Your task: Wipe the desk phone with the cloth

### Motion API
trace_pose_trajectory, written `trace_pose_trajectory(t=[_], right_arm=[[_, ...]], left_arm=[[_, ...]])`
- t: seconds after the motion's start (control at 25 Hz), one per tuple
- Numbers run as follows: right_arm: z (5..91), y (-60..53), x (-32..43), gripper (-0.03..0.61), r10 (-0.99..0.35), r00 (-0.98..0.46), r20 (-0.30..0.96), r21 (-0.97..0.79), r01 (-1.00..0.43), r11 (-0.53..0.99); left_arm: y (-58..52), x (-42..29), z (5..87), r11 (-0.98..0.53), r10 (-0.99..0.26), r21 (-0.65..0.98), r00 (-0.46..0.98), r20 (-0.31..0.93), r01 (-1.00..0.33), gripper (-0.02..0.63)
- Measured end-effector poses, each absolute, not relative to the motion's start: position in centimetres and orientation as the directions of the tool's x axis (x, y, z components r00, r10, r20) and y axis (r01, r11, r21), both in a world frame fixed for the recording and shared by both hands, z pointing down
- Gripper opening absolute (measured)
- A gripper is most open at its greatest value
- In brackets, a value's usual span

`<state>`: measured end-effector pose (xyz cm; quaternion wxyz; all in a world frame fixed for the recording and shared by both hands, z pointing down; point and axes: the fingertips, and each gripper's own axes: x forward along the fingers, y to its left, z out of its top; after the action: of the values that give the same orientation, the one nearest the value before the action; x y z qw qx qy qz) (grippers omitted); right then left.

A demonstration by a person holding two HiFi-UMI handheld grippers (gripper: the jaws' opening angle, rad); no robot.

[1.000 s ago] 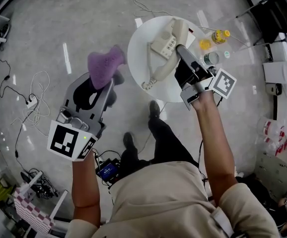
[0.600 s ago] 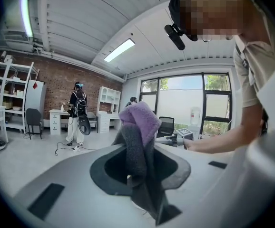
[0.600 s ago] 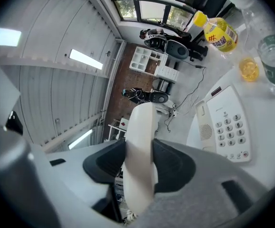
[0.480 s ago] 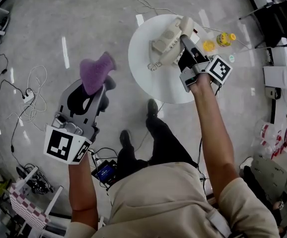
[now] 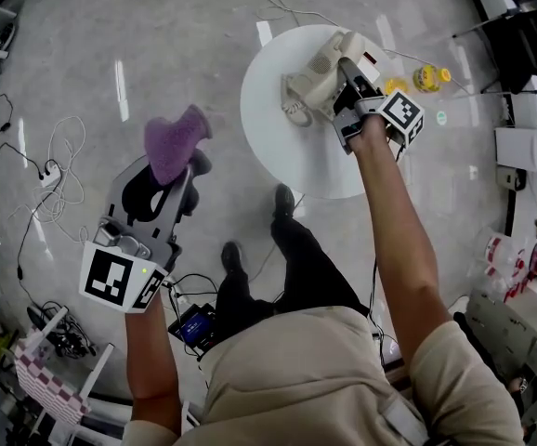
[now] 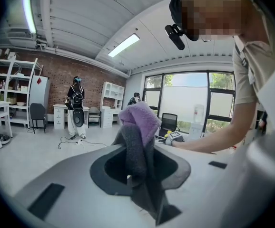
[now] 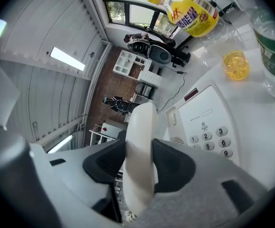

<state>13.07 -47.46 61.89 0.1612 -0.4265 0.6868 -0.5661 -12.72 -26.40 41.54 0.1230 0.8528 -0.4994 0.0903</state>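
A: One round white table (image 5: pixel 282 156) is the biggest thing here. What else, quick?

B: Two grippers, one per hand. The left gripper (image 5: pixel 187 167) hangs over the floor, left of the table in the head view and not above it. The right gripper (image 5: pixel 347 72) is over the table's far part.

A: Jaws?

B: Left: closed tight on one cloth (image 6: pixel 138 122). It's purple on top, grey lower down, and bunches up past the tips. Right: approx half apart, w/ the pads pressed on both sides of one cream handset (image 7: pixel 140 146).

A: And the rest of the phone?

B: One phone base (image 7: pixel 210 127) lies flat on the table, keypad up, just beside the handset. One coiled cord (image 5: pixel 294 111) trails off it toward the table's middle. Can't tell if the handset touches the cradle.

A: Cloth vs phone?

B: Well apart, no contact. The cloth is off the table altogether.

A: Small stuff?

B: Two bottles beyond the phone: one bottle w/ a yellow label (image 7: pixel 187 6) and one clear bottle w/ a green label (image 7: pixel 273 51). One small glass (image 7: pixel 235 64) of yellow liquid stands btw them, near the base.
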Motion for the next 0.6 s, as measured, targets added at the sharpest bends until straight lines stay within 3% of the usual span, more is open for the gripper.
trace_pose_trajectory(t=[0.6], right_arm=[[69.0, -51.1, 12.9, 0.172, -0.749, -0.516, 0.414, -0.852, -0.509, -0.12]], left_arm=[[-27.8, -13.7, 43.6, -0.45, -0.829, 0.132, 0.468, 0.307, -0.883, 0.095]])
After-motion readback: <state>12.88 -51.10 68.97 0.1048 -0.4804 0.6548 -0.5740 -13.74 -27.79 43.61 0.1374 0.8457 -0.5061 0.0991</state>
